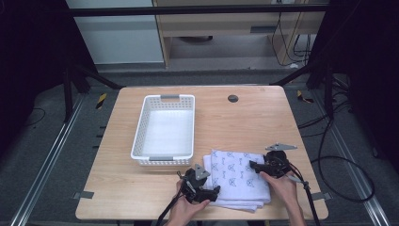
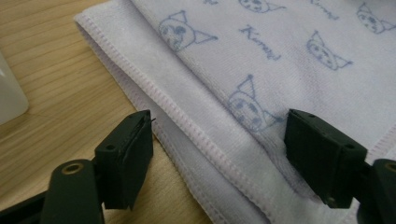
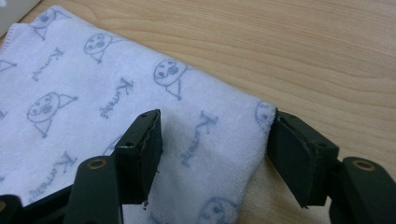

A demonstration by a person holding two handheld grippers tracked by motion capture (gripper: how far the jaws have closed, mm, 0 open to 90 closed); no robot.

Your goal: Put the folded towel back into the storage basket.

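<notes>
- Lying folded at the worktop's [image 1: 141,188] near edge, the printed towel [image 1: 237,181] sits just right of the white basket [image 1: 164,129].
- Left tongs [image 1: 212,192] straddle its stitched edge, released.
- Right tongs [image 1: 254,165] straddle a folded corner, released, not yet pinching.

A white plastic basket with perforated walls and grey handle tabs [image 1: 165,101] stood on the left half of a light wooden table [image 1: 244,122], its long side running away from the near edge. A small dark round grommet [image 1: 233,98] sat in the tabletop near the far edge, well apart from the basket. Black cables [image 1: 346,162] looped over the grey carpeted floor [image 1: 42,141] to the right, and metal rails [image 1: 44,165] ran along both sides.
</notes>
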